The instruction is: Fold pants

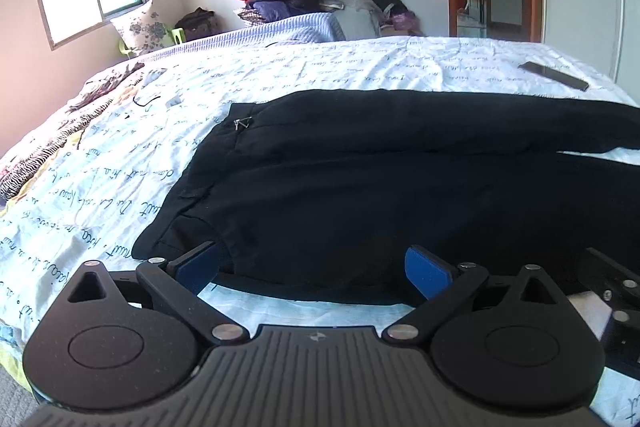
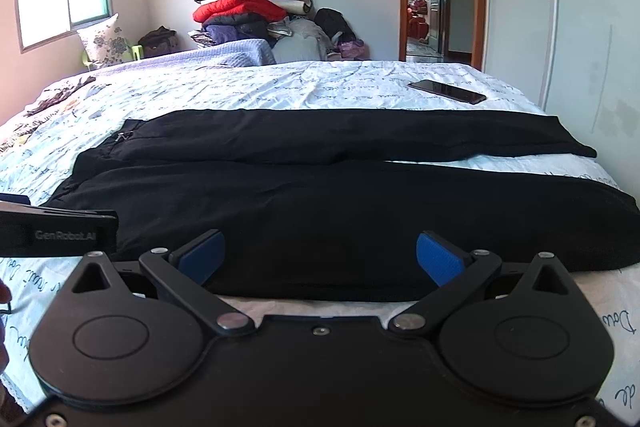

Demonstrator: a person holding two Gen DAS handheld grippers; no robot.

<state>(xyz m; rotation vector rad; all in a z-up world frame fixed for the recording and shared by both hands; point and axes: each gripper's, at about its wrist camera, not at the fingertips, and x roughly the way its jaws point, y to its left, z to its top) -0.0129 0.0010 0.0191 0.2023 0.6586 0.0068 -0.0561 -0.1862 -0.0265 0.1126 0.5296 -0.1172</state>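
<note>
Black fabric: the pants (image 2: 320,195) lie flat across the bed (image 2: 280,83), waist left, legs right, slightly apart. Your left hand-held gripper (image 1: 316,267) and right hand-held gripper (image 2: 320,255) sit spread wide at the near edge, holding nothing. Pinch only the pants; catching the sheet would drag it. A phone (image 2: 447,91) lies beyond.

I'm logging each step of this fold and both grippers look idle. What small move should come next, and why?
Probably ease both open grippers forward and close them on the near edge of the black pants. The left gripper and right gripper sit at that edge with nothing between the pads, and the pants lie flat on the bed, legs side by side, not yet folded.
</note>
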